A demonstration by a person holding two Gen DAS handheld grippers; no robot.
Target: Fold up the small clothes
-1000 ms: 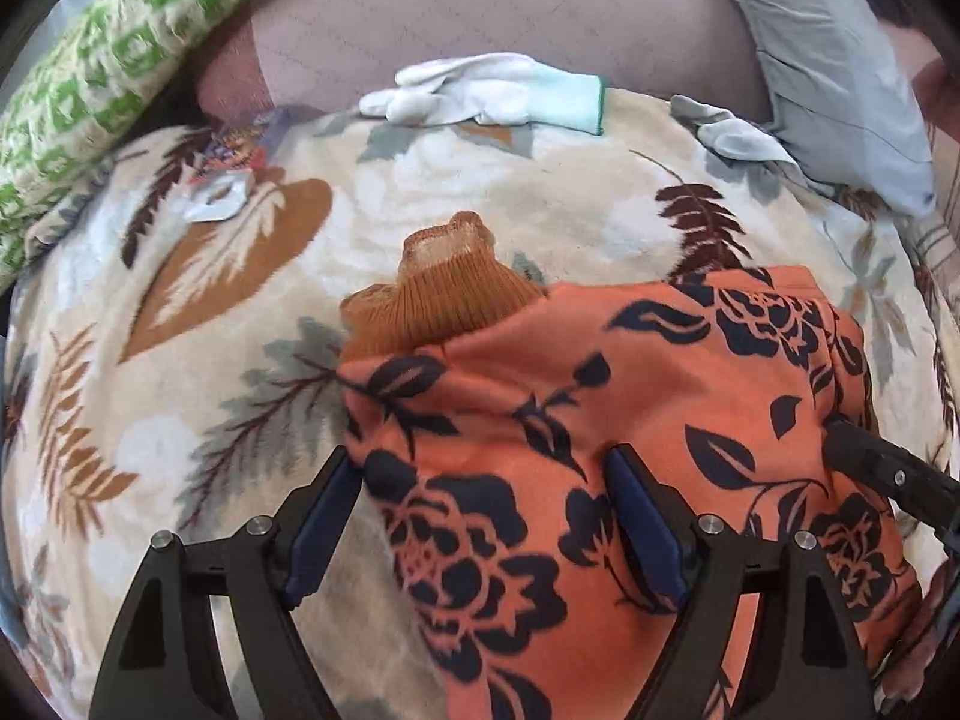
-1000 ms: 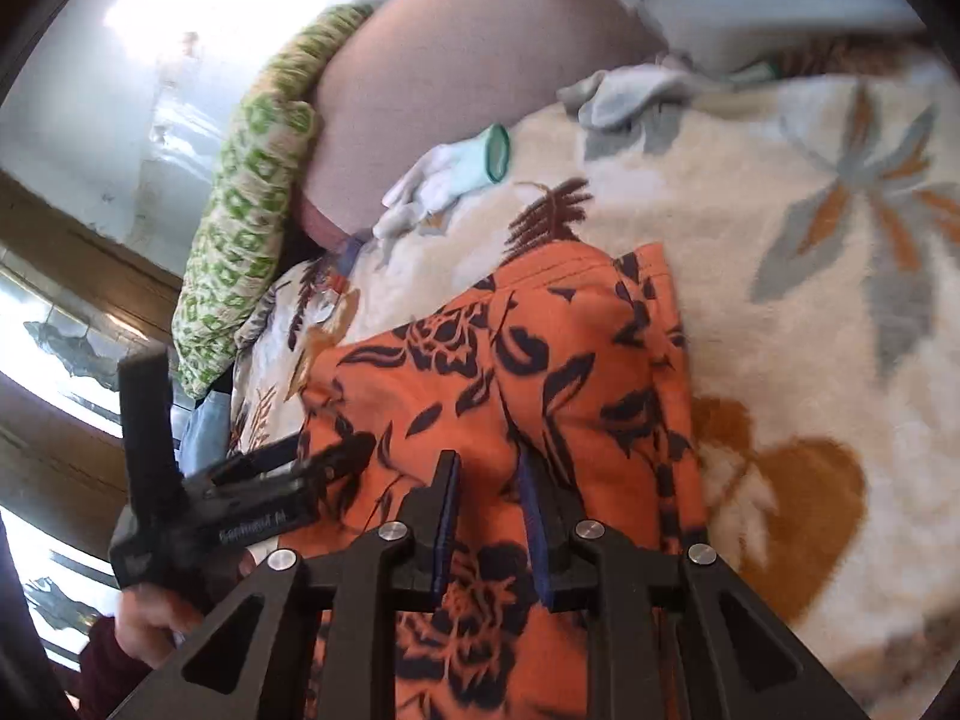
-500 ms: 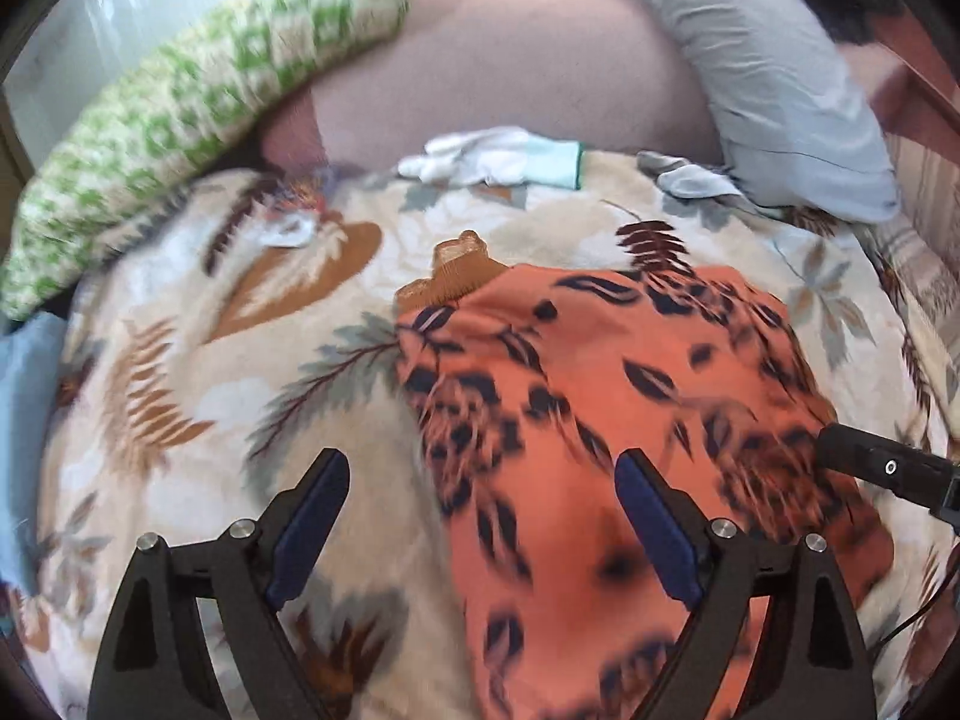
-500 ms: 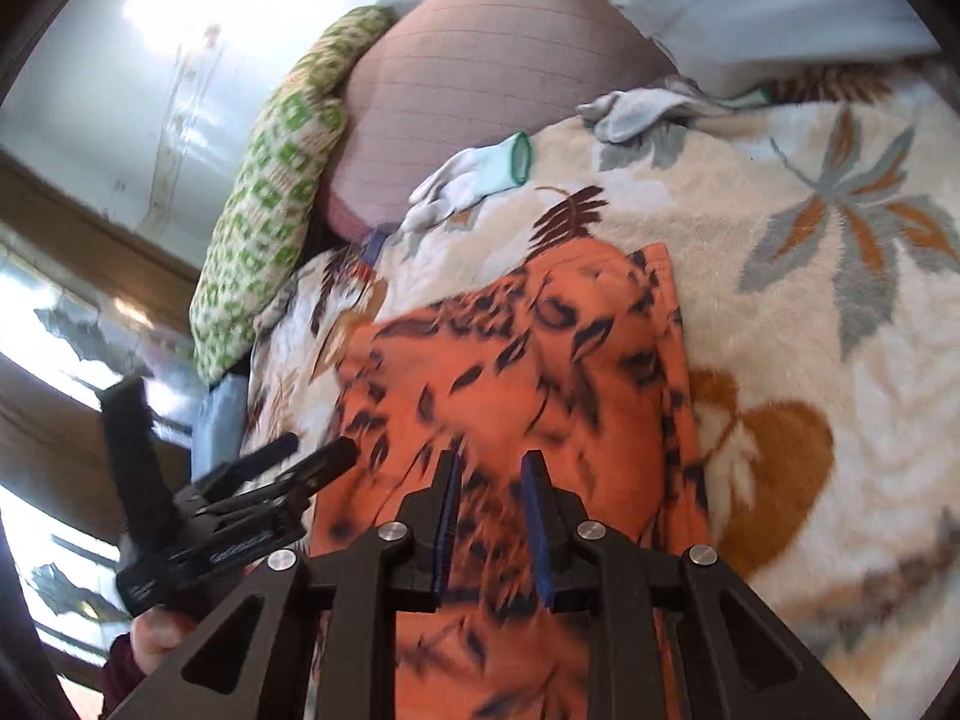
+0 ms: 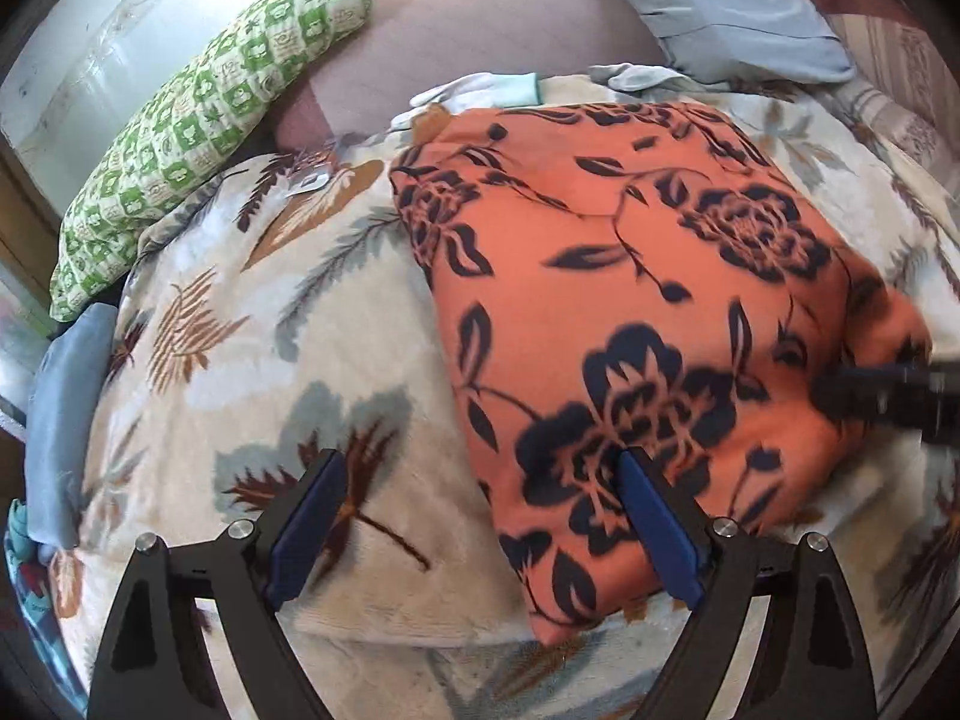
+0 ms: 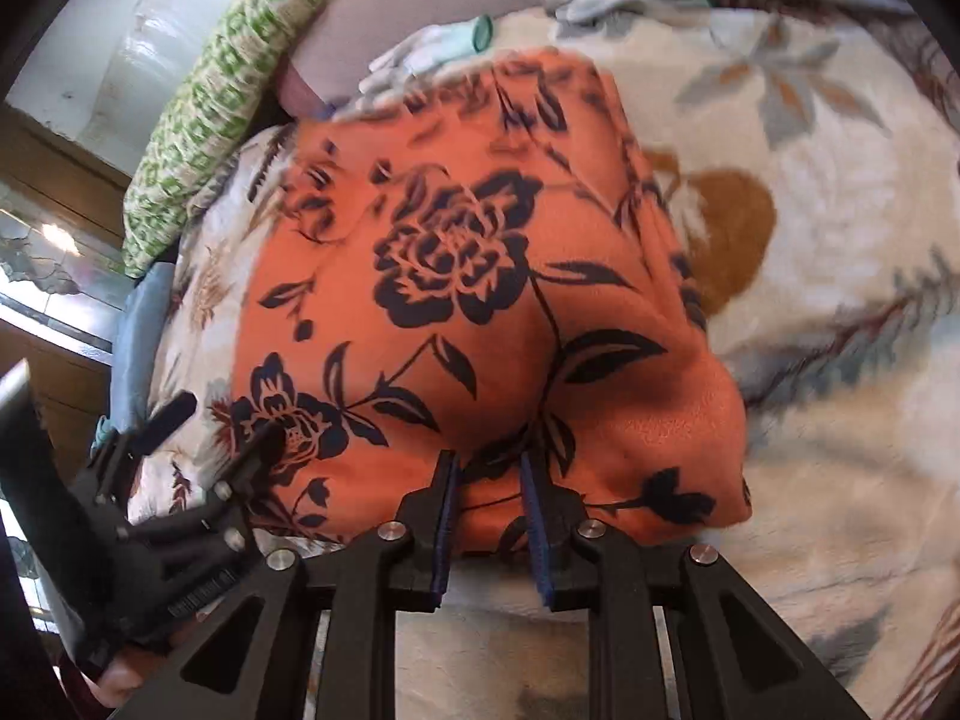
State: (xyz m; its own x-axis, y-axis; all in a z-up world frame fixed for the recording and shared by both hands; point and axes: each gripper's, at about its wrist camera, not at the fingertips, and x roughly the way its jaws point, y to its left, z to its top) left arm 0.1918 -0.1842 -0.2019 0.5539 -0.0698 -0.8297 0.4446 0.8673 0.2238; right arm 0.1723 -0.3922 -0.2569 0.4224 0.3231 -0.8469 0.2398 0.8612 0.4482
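Observation:
An orange garment with dark flower print point(image 5: 648, 300) lies folded on a leaf-patterned blanket point(image 5: 252, 360). My left gripper point(image 5: 480, 516) is open above the garment's near left edge; its right finger lies over the cloth, its left finger over the blanket, and it holds nothing. My right gripper point(image 6: 486, 516) is nearly closed on the garment's near edge point(image 6: 492, 480), with orange cloth pinched between the blue pads. It shows blurred at the right edge of the left wrist view point(image 5: 882, 396). The left gripper shows at the lower left of the right wrist view point(image 6: 180, 480).
A white glove with a green cuff point(image 5: 480, 96) lies just beyond the garment. A second grey-white glove point(image 5: 636, 75) lies further right. A green-patterned pillow point(image 5: 198, 120), a pink-brown cushion point(image 5: 480, 24) and a grey pillow point(image 5: 720, 6) line the back. Blue cloth point(image 5: 54, 420) sits at the left.
The garment has been pulled toward the cameras and flattened; the brown knit collar no longer shows. Both grippers have drawn back toward its near edge. The right gripper keeps its hold.

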